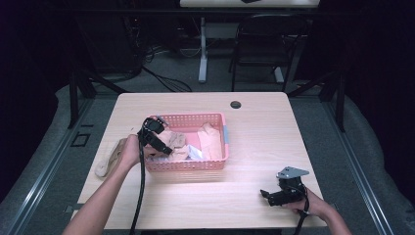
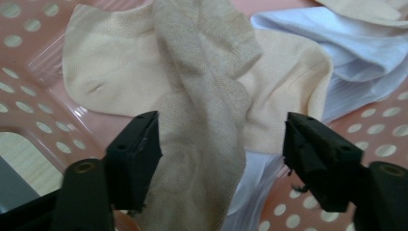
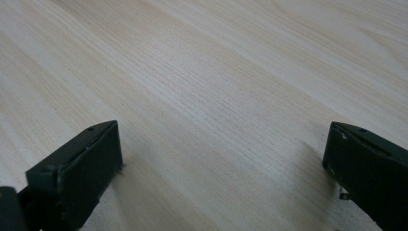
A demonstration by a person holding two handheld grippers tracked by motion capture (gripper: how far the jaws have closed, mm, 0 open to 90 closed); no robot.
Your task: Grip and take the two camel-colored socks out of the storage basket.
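Table [image 1: 254, 122] with basket [image 1: 188, 165], sock [image 1: 108, 159]

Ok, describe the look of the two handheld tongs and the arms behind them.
Both tongs are black with two blocky, flat-faced jaws. The left tongs trail a black cable down along the forearm. The right tongs carry a grey three-cornered plate on top and a black cable too. Both forearms are bare, no sleeves in view.

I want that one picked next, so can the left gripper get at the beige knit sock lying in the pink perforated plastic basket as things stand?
Probably yes: the left gripper is open with its jaws either side of the beige knit sock, nothing over it in the pink perforated plastic basket.
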